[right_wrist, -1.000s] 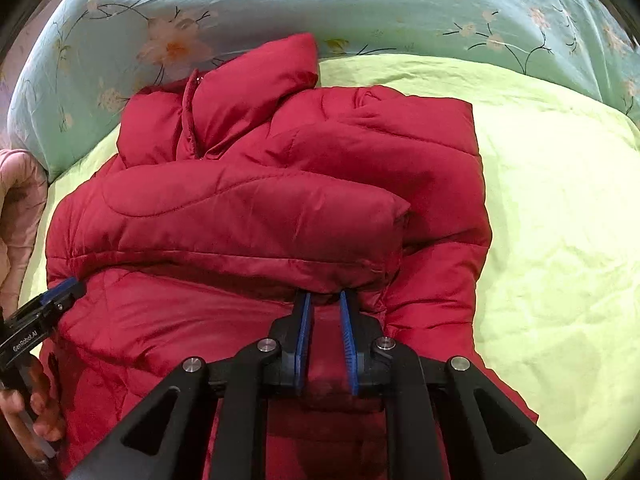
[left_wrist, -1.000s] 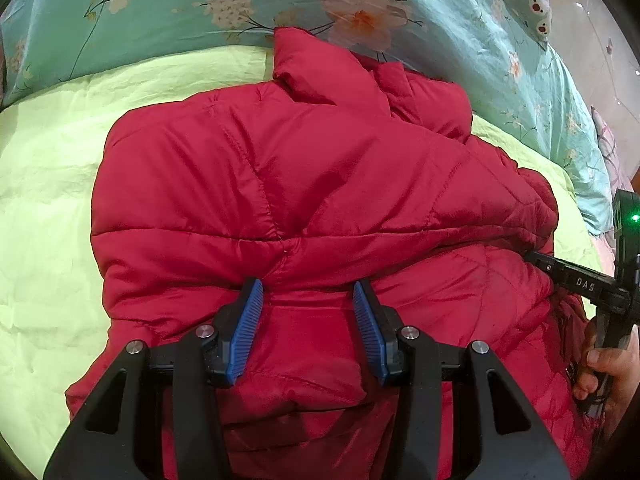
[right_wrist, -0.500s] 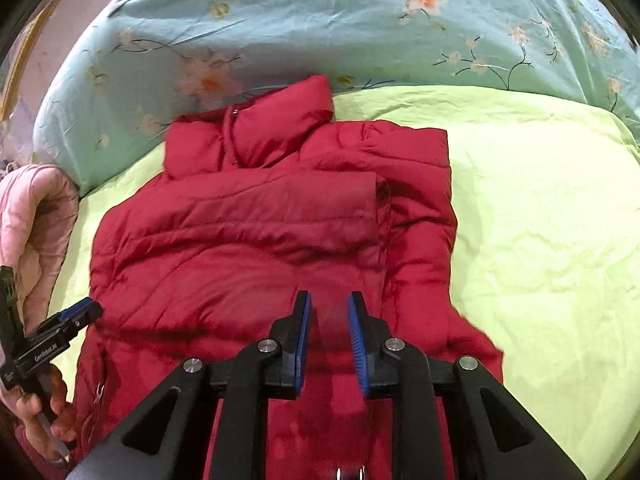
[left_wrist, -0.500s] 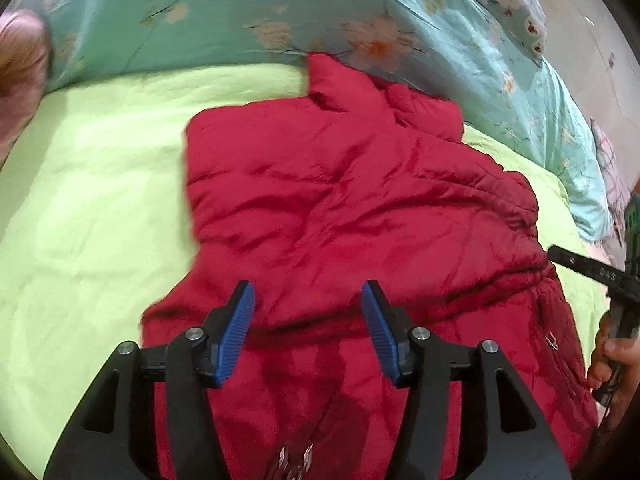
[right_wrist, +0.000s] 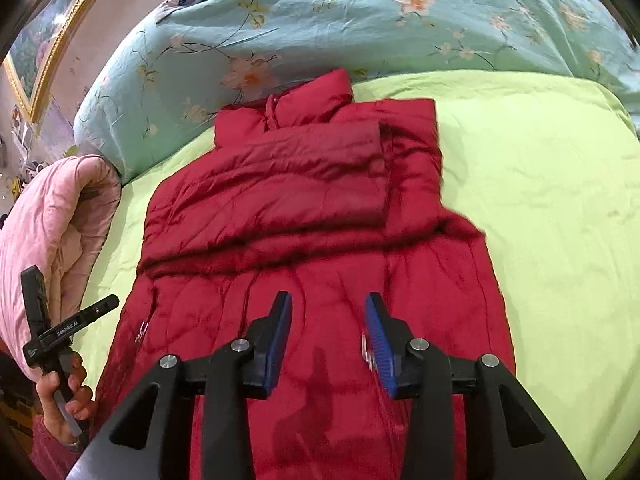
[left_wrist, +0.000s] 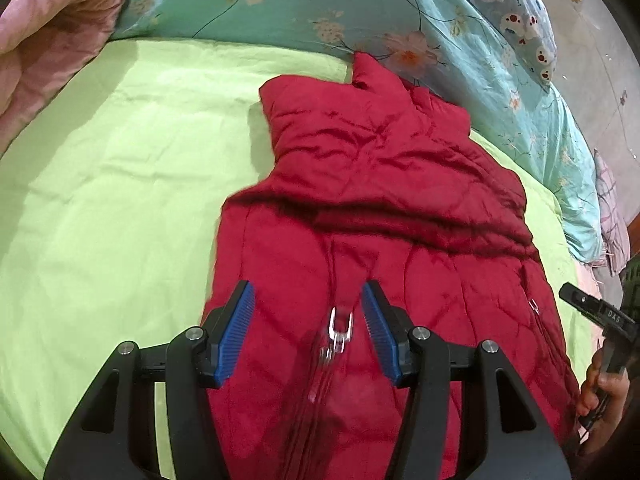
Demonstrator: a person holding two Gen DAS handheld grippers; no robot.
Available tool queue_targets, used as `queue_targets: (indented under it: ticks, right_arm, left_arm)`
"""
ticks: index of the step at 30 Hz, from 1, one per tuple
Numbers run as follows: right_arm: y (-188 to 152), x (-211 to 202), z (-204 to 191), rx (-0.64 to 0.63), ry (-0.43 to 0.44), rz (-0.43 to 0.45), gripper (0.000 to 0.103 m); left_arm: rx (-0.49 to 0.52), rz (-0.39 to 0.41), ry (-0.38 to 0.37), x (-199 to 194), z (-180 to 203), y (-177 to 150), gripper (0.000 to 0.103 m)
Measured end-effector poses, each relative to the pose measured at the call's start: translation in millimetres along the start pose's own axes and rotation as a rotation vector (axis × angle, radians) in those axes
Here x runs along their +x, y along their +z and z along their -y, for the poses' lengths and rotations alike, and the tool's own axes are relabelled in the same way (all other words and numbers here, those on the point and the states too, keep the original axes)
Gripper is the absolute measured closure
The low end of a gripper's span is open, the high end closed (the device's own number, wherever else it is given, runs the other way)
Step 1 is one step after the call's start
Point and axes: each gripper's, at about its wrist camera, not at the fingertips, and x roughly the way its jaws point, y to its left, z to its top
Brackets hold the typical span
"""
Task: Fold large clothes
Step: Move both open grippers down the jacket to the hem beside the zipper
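Note:
A red puffer jacket (left_wrist: 380, 184) lies on the lime green bed sheet (left_wrist: 120, 184), collar toward the pillows, with its sleeves folded across the chest. It also shows in the right wrist view (right_wrist: 304, 184). My left gripper (left_wrist: 308, 312) is open and empty above the jacket's lower part, with a silver zipper pull (left_wrist: 339, 326) between its fingers. My right gripper (right_wrist: 328, 324) is open and empty above the jacket's hem area. The other handset shows at the edge of each view.
A teal floral duvet (right_wrist: 320, 28) runs along the far side of the bed. A pink quilt (right_wrist: 52, 216) lies rolled at one side and shows in the left wrist view (left_wrist: 44, 36). A cartoon-print pillow (left_wrist: 516, 20) sits at the back.
Both grippers have pulled back from the folded sleeves toward the hem. The right gripper, nearly shut a second ago, has opened wide. The left stayed open.

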Motion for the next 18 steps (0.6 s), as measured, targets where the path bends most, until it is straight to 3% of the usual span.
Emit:
queue_targets:
  ticks: [9, 18]
  right_arm:
    - [-46, -34, 6, 0.013, 0.021, -0.011, 0.062]
    - [-80, -63, 19, 0.028, 0.021, -0.015, 0.050]
  left_arm:
    - [-0.035, -0.001, -0.010, -33, -6, -31, 0.049]
    - [0.002, -0.049, -0.008, -46, 1, -65, 0.046]
